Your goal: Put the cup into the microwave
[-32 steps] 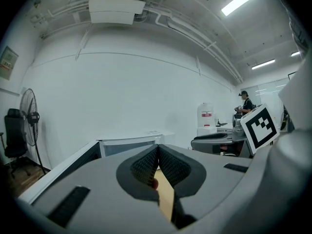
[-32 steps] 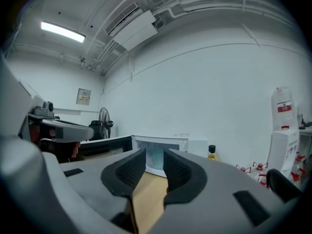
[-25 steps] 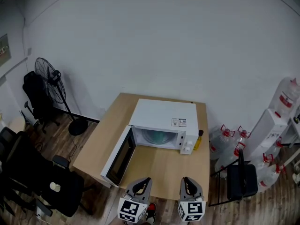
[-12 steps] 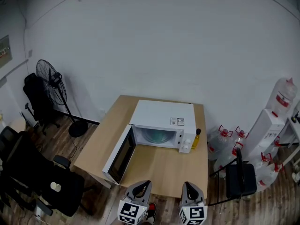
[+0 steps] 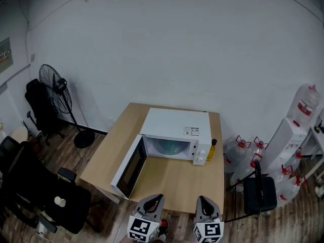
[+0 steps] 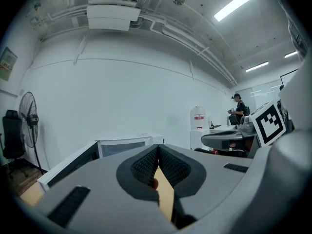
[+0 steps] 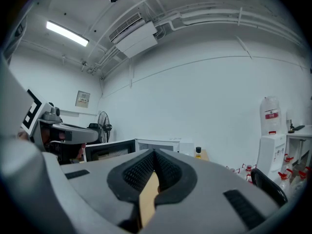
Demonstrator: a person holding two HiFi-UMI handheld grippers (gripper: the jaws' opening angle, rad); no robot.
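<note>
1. Labels: a white sticker [image 5: 192,131] sits on top of the microwave [image 5: 174,124], near its front edge toward 3 o'clock. Its print is too small to read.
2. A big water jug [image 5: 307,104] stands far out at 3 o'clock from the desk [image 5: 174,181] and wears a red label, also unreadable.
3. Black-and-white square markers cover the cubes on both tongs.
4. The microwave stands on the desk at 12 o'clock from the tongs, with its door [image 5: 129,168] swung open toward 8 o'clock. A yellow bottle [image 5: 211,150] with a dark cap stands just beside its 3 o'clock side.
5. No view lets me tell where the cup is; the open cavity shows only a pale round shape.
6. The left tongs [image 5: 153,200] are pressed together with nothing between them, and so are the right tongs [image 5: 204,202]. Both hang at the desk's 6 o'clock edge.
7. Compared with a second ago, both tongs sit lower in the head view, nearer the desk's front edge. The microwave, door and bottle lie as before.
</note>
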